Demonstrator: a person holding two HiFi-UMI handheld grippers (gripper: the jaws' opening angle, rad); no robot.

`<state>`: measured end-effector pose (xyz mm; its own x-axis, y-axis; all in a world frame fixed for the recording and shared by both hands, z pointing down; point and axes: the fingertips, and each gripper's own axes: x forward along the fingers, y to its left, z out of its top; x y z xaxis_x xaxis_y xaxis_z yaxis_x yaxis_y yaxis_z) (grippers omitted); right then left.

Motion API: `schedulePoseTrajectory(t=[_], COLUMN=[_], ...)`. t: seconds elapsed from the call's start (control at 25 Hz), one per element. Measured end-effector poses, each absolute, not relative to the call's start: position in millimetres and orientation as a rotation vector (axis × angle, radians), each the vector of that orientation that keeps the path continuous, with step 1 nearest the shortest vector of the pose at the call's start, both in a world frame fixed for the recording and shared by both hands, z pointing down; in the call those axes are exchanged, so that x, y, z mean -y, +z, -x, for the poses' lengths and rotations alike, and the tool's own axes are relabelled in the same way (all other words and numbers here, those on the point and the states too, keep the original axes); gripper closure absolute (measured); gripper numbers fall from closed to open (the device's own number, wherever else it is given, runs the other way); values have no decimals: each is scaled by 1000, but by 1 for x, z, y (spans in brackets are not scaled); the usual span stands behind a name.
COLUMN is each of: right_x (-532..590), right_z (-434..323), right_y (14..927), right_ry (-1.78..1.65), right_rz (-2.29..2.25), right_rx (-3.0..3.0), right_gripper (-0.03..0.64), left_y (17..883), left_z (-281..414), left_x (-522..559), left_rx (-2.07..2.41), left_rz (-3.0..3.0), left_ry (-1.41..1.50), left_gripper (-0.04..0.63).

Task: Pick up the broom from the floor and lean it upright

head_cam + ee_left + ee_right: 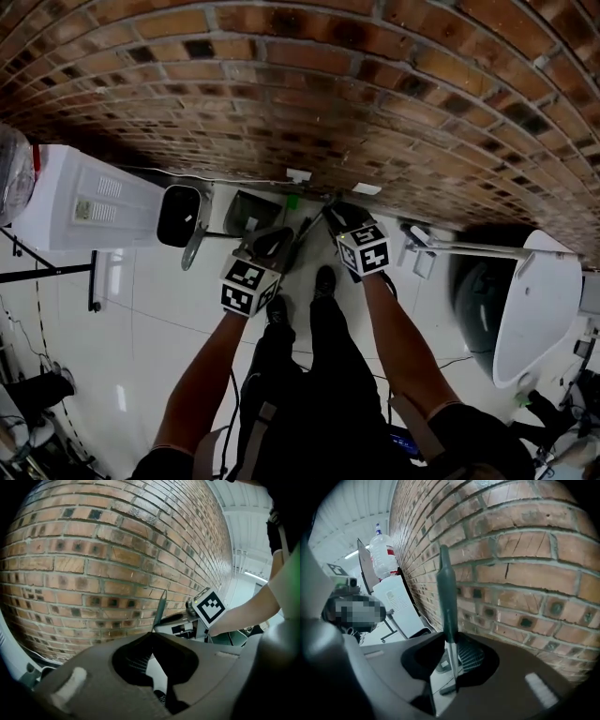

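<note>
Got the broom [446, 592] in the right tongs [451, 641], pinched shut at the foot of its dark green grip, thin shaft dropping to the floor [159, 309] beside the brick wall [525, 573]. Standing close to upright, by the look of it. Over to the left tongs [151, 637]: slightly parted, nothing between but floor, tips near the handle. Looks light and stiff, though long enough to tip easily; smooth as well, so likely to swivel in a narrow pinch. Best held high on the grip, steadied lower down, then eased against the bricks.
</note>
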<state>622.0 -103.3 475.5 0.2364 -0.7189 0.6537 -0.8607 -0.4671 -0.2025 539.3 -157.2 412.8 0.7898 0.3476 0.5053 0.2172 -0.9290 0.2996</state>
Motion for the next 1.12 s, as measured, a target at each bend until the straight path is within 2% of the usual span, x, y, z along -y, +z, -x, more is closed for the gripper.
schedulePoseTrajectory(t=[0.44,0.92,0.96,1.04,1.12], right_x=[157,176,175,172,169], right_z=[-686,-713,-714,-715,-712], right_y=[491,510,509,507,501], right_ry=[1069,1106,1105,1103,1095], right_rz=[-2262,-2278,-2281,-2278,-2285], right_rx=[1585,1548,1542,1529,1527], right_gripper=[532,525,506,427,411], left_y=[419,418,418,415,412], left_z=[-573,-577,-577,-578,-577], left_x=[174,184,185,186,186], left_rx=[-328,-276,-276,-275,-278], left_rz=[-2765,-2740,-2741,-2745,-2749], left_ry=[847,862,859,850,844], left_gripper=[595,595,595,595,595])
